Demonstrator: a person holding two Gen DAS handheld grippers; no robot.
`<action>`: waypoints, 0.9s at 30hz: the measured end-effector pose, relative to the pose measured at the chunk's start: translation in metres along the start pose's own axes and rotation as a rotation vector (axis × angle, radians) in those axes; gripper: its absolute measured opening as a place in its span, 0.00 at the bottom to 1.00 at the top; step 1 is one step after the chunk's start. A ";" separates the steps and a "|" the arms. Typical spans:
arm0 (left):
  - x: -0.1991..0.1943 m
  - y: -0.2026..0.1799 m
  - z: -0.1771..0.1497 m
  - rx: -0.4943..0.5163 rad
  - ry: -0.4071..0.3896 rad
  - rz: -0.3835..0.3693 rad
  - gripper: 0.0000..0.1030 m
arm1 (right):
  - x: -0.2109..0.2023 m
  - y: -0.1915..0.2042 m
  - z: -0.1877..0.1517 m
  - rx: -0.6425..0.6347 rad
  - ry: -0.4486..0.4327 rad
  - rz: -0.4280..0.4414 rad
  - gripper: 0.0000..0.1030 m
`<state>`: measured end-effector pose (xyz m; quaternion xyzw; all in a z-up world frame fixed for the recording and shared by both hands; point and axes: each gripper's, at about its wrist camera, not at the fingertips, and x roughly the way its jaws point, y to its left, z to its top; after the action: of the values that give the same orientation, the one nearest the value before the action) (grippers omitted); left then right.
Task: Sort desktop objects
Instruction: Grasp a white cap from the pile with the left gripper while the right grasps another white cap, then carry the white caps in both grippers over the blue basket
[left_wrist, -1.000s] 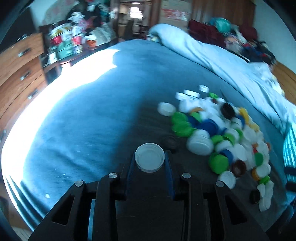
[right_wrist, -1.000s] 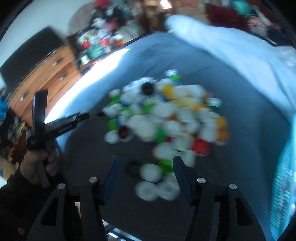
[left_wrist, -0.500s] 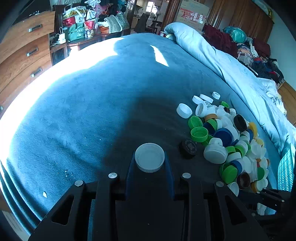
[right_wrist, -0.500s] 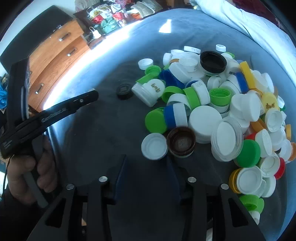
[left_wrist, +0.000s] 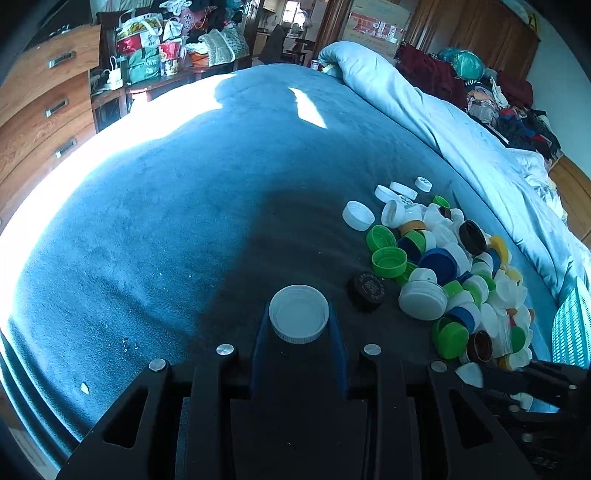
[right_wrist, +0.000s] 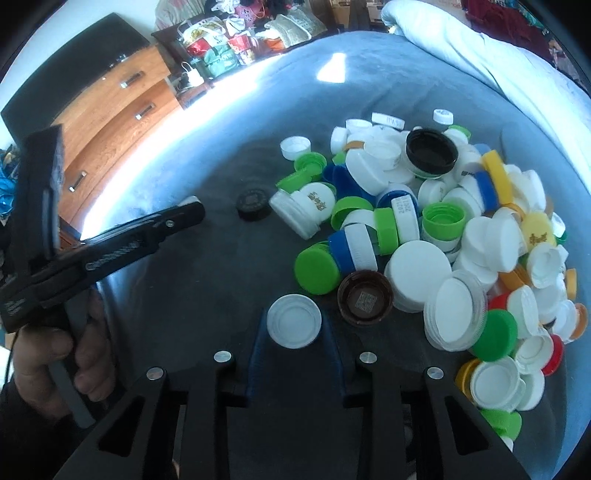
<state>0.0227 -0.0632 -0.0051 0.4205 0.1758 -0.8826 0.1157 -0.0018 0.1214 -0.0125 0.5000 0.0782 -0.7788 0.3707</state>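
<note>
**A:** ok so what's going on with the left gripper (left_wrist: 298, 321)? looks like it has something

**B:** yep, its jaws are pinched on a white cap (left_wrist: 299, 313), open side facing up; it hangs over the dark shaded part of the blue blanket (left_wrist: 166, 221), near the bed's front edge; in the right wrist view you can see the person's hand (right_wrist: 55, 354) wrapped round its handle at the left

**A:** and the right gripper (right_wrist: 294, 328)?

**B:** its jaws have just been closing and are now squeezed on another white lid (right_wrist: 294, 321), hollow side up, right at the near edge of the pile of caps (right_wrist: 424, 229); a brown cap (right_wrist: 365, 297) sits just beside that lid on its right, open side up too; a green cap (right_wrist: 317, 269) lies just behind them

**A:** where's the pile on the bed?

**B:** toward the right side of the blanket, by the pale blue duvet (left_wrist: 461, 136); mostly white, green, blue and yellow ones, some red; a black cap (left_wrist: 366, 290) lies on its own just left of the heap, between it and the left gripper; wooden drawers (left_wrist: 40, 110) stand past the bed's left edge
</note>
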 end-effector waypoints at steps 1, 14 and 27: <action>-0.002 -0.002 0.000 0.005 -0.003 0.000 0.26 | -0.007 0.001 -0.001 -0.007 -0.013 -0.005 0.32; -0.081 -0.090 0.013 0.158 -0.113 -0.105 0.26 | -0.140 -0.026 -0.009 0.033 -0.242 -0.141 0.32; -0.124 -0.198 0.016 0.322 -0.132 -0.197 0.26 | -0.230 -0.080 -0.047 0.145 -0.354 -0.250 0.32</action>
<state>0.0183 0.1175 0.1432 0.3556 0.0647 -0.9319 -0.0290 0.0312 0.3162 0.1371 0.3674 0.0173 -0.8978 0.2423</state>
